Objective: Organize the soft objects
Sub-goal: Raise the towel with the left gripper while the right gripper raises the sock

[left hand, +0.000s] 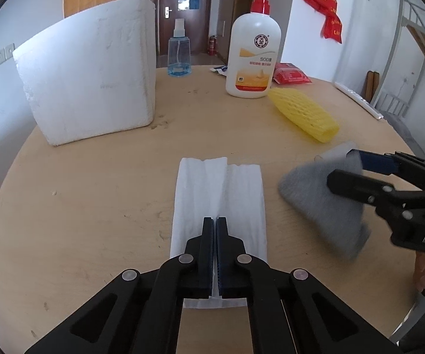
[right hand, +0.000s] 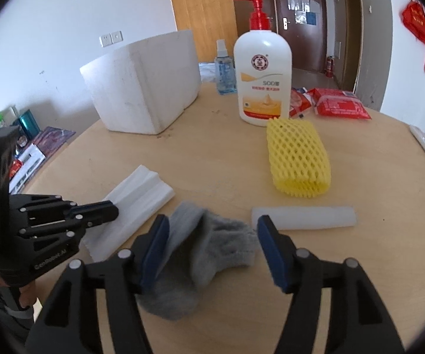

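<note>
Foam sheet [left hand: 218, 203] lies flat on the bench [left hand: 94, 206], its middle ridge pinched in the left tool [left hand: 215, 224]; it looks light and springy, best held by that fold. Just right, the sock [right hand: 209, 247] sits limp between the wide-apart jaws of the right tool [right hand: 212, 236]; any bunched part should do. Farther right lie a foam strip [right hand: 303, 216] and yellow net [right hand: 298, 159].
</note>
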`<state>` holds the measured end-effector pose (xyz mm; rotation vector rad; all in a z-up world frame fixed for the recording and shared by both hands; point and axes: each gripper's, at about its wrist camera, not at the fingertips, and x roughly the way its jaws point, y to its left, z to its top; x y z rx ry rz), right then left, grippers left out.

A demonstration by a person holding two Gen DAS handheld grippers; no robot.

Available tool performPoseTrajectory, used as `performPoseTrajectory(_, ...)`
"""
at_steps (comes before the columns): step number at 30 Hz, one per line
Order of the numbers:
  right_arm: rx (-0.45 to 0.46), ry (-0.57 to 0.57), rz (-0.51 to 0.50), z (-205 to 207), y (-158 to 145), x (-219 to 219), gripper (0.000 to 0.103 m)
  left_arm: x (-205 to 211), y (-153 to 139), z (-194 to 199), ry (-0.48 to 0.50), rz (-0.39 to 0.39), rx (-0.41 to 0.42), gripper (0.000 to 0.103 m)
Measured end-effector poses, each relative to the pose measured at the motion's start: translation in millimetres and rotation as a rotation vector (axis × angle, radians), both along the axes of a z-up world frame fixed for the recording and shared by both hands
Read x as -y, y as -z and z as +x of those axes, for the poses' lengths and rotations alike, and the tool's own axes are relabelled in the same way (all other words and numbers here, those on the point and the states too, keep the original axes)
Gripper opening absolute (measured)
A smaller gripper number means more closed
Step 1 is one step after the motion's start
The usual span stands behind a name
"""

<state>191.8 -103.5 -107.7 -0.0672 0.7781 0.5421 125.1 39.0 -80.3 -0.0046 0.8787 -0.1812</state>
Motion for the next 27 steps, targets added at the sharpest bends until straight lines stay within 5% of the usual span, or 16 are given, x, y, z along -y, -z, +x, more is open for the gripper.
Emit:
performPoseTrajectory(19, -0.041, -0.058, -0.075, -9, 20, -19, 0.066, -7, -2, -6, -0.020, -0.017, 0.010, 0.001)
performPoseTrajectory(20, -0.039, -0.056, -0.077, -10, 20, -19, 0.063, -7, -1, -6, -0.019, -0.017, 0.010, 0.001)
performPoseTrajectory(22, -0.054, -0.061, -0.074, -9, 22, -21, 0.039, -8, -1, -6, -0.022, -0.021, 0.012, 0.001)
performPoseTrajectory(27, -0.072, -0.066, -0.066, -11, 24, -22, 0.013, -9, -3, -8, -0.016, -0.046, 0.014, 0.001)
